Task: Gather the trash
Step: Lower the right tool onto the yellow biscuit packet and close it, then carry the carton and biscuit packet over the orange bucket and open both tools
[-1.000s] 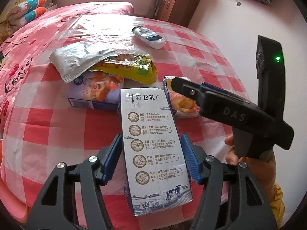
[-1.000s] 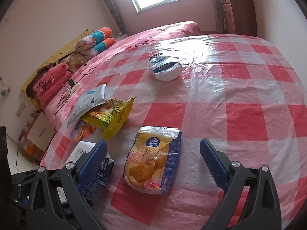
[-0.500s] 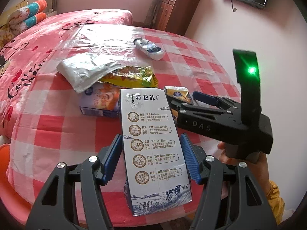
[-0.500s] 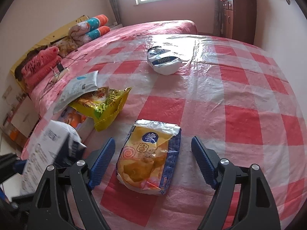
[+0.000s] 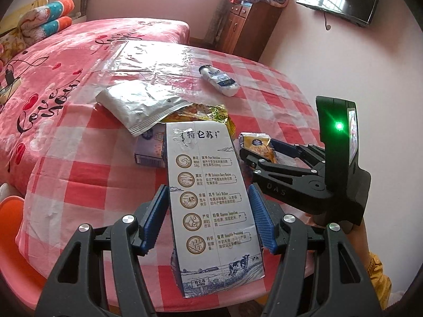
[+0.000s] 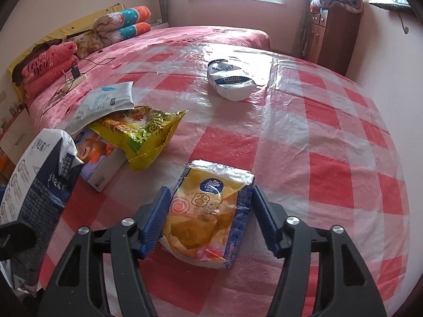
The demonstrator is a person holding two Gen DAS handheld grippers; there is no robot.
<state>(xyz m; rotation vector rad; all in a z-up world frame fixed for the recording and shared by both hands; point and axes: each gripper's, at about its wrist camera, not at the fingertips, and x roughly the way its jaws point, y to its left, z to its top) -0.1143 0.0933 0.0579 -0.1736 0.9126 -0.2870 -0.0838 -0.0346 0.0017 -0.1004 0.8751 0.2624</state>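
My left gripper point(image 5: 208, 219) is shut on a white and blue milk carton point(image 5: 211, 198) and holds it above the table's near edge. The carton also shows at the left of the right wrist view point(image 6: 37, 198). My right gripper point(image 6: 208, 216) has closed onto a yellow snack wrapper point(image 6: 208, 211) that lies on the red checked tablecloth point(image 6: 330, 171); both pads touch its sides. The right gripper shows in the left wrist view point(image 5: 260, 148) around the same wrapper point(image 5: 255, 142).
A yellow-green chip bag point(image 6: 142, 134), a silver-white pouch point(image 6: 105, 103) and a purple box point(image 6: 100, 161) lie piled at the left. A white bottle point(image 6: 231, 80) lies farther back. A bed point(image 6: 185, 34) and a wooden cabinet point(image 6: 333, 37) stand behind the table.
My right gripper moved forward over the yellow wrapper and its jaws closed from wide open onto the wrapper's sides. My left gripper rose and drew back with the carton.
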